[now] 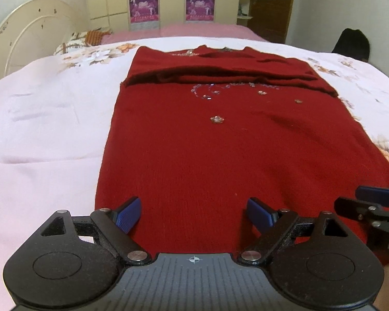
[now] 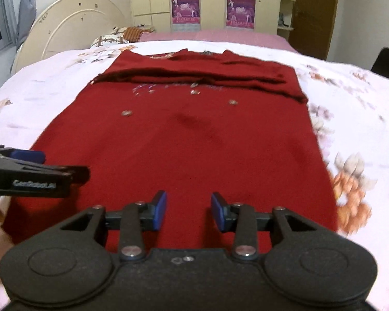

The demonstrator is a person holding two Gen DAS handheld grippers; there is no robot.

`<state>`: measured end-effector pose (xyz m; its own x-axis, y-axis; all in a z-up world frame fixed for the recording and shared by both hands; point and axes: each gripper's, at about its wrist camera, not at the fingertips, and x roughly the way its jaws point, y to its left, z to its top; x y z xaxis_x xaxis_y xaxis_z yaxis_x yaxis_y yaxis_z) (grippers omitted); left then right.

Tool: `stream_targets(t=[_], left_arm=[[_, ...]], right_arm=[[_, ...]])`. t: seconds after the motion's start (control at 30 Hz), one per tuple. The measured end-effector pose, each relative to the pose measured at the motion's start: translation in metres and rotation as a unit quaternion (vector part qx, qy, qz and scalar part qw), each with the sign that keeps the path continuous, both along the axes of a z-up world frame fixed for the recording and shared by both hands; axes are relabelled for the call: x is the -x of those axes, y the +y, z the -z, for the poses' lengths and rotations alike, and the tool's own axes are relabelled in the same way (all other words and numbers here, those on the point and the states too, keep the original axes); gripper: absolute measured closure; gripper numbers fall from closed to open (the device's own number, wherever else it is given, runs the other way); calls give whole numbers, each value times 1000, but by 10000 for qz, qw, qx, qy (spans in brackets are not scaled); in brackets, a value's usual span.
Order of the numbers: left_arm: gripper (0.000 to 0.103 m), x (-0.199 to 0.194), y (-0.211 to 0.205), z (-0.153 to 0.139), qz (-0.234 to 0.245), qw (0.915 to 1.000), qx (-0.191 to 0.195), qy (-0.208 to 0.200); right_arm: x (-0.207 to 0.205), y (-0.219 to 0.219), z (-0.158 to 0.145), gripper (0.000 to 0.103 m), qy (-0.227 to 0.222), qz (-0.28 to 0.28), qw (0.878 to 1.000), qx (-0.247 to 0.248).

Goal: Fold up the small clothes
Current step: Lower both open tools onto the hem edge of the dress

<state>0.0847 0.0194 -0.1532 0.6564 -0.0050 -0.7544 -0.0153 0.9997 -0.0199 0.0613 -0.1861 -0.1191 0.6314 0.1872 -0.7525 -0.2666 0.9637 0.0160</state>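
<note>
Left wrist view takes in the bed point(image 1: 39, 108), its pale floral cover carrying the red sweater point(image 1: 207, 142) laid flat, front up, with both sleeves already folded across the chest near the far end. That suggests the sleeve step is done and the bottom-to-top fold comes next. Over the near hem, the left gripper point(image 1: 193, 215) hovers with jaws wide apart and nothing between them. Just beside it, the right gripper point(image 2: 188, 210) sits over the same hem, jaws partly apart, empty. Next, each would need to pinch a hem corner and carry it toward the collar.
</note>
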Motion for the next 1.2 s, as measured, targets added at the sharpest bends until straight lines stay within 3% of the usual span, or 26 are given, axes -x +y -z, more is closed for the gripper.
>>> stream_targets(t=[0.17, 0.23, 0.47, 0.63, 0.73, 1.2], left_arm=[[15, 5, 1, 15, 105, 9996, -124, 239], [15, 13, 2, 15, 223, 9995, -212, 104], [15, 27, 12, 5, 228, 9997, -18, 48], [15, 31, 10, 15, 406, 9989, -216, 28], [6, 32, 11, 16, 390, 9990, -223, 77], [5, 38, 11, 18, 366, 9990, -229, 70]], right_arm=[[12, 7, 3, 61, -22, 166, 9997, 170], [11, 6, 14, 61, 191, 280, 9988, 367], [25, -1, 6, 59, 41, 528, 9985, 115], [32, 12, 11, 55, 51, 407, 9990, 178], [34, 16, 18, 54, 92, 401, 9986, 337], [47, 5, 18, 50, 135, 409, 9985, 341]])
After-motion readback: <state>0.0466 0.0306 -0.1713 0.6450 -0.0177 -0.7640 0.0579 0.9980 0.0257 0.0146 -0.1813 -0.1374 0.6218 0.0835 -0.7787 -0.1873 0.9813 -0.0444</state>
